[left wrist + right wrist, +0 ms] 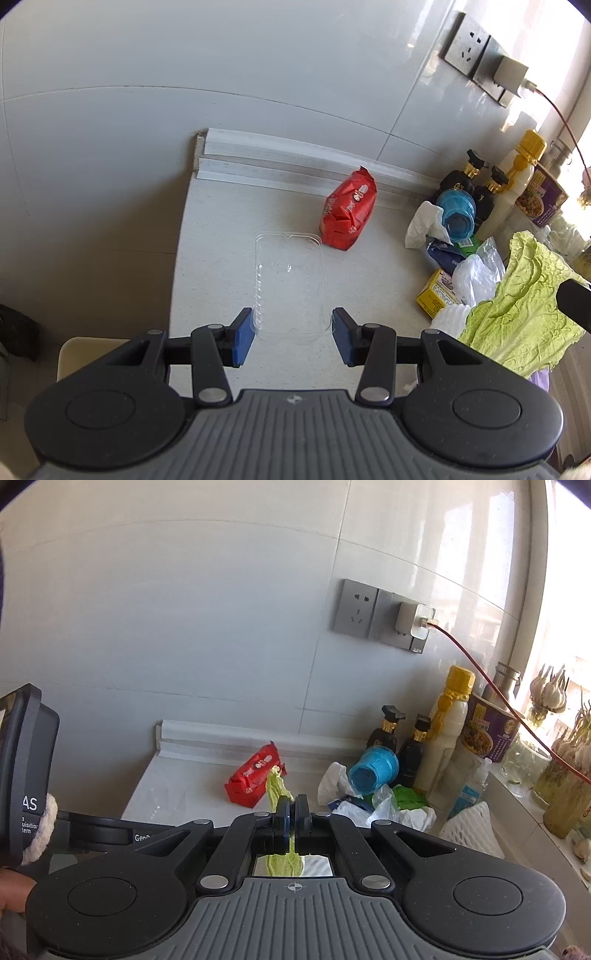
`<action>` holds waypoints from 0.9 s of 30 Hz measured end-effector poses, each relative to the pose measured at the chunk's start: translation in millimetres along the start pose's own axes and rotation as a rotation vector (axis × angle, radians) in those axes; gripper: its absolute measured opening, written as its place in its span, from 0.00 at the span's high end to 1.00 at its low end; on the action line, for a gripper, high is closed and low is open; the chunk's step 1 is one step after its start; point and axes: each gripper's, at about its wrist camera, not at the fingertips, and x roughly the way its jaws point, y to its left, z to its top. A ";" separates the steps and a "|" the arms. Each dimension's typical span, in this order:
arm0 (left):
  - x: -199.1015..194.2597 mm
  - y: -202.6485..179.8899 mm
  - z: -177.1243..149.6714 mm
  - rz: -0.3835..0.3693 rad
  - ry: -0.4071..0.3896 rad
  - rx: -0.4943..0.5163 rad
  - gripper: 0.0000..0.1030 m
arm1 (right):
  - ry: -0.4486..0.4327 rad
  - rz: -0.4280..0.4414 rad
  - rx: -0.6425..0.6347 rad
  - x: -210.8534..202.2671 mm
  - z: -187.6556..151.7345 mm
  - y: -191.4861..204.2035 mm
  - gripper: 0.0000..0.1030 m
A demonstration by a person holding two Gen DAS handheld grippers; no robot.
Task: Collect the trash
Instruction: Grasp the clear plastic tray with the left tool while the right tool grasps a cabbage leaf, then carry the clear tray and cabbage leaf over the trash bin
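A clear plastic tray (290, 280) lies on the white counter (221, 229). My left gripper (292, 332) is open, its blue pads either side of the tray's near end, just above it. A red snack packet (349, 212) lies behind the tray and also shows in the right wrist view (253, 779). My right gripper (292, 814) is shut on a green cabbage leaf (277, 786), held above the counter. The leaf hangs at the right of the left wrist view (524, 310). A trash pile lies at right: white tissue (424, 223), tipped blue cup (456, 214), plastic bag (476, 273), yellow box (436, 295).
Dark sauce bottles (384, 734), a yellow-capped white bottle (448, 731) and a purple tub (487, 731) stand against the tiled wall. A wall socket with a charger (412, 626) and red cable is above. Garlic bulbs (554, 690) sit on the windowsill. The counter's left edge drops off.
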 end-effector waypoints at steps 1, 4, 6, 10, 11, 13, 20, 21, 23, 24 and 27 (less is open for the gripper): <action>-1.5 3.3 1.6 -0.002 0.002 -0.003 0.59 | 0.000 0.005 0.002 -0.6 1.5 2.2 1.00; -7.8 14.3 6.4 -0.007 0.003 -0.010 0.59 | 0.003 0.023 0.003 -1.6 6.6 10.5 1.00; -11.5 22.2 9.7 -0.007 0.006 -0.014 0.59 | 0.006 0.038 0.000 -2.1 10.1 17.5 1.00; -17.1 40.3 15.8 -0.002 0.017 -0.025 0.59 | 0.017 0.082 -0.024 -0.8 18.6 36.5 1.00; -18.8 45.6 17.1 0.001 0.019 -0.029 0.59 | 0.021 0.092 -0.030 -0.2 20.5 41.2 1.00; -21.4 54.8 19.3 0.006 0.023 -0.034 0.59 | 0.034 0.118 -0.038 1.7 24.6 51.9 1.00; -30.5 90.4 24.0 0.038 0.038 -0.059 0.59 | 0.076 0.206 -0.074 9.6 36.3 90.0 1.00; -31.2 95.6 23.9 0.044 0.041 -0.063 0.59 | 0.078 0.220 -0.076 10.5 37.8 95.6 1.00; -32.9 106.7 23.3 0.059 0.049 -0.071 0.59 | 0.084 0.245 -0.081 12.8 40.2 105.6 1.00; -33.2 112.0 22.7 0.066 0.053 -0.076 0.59 | 0.086 0.257 -0.086 13.8 41.1 111.4 1.00; -33.2 126.8 19.6 0.096 0.073 -0.085 0.59 | 0.091 0.295 -0.097 17.3 42.8 126.9 1.00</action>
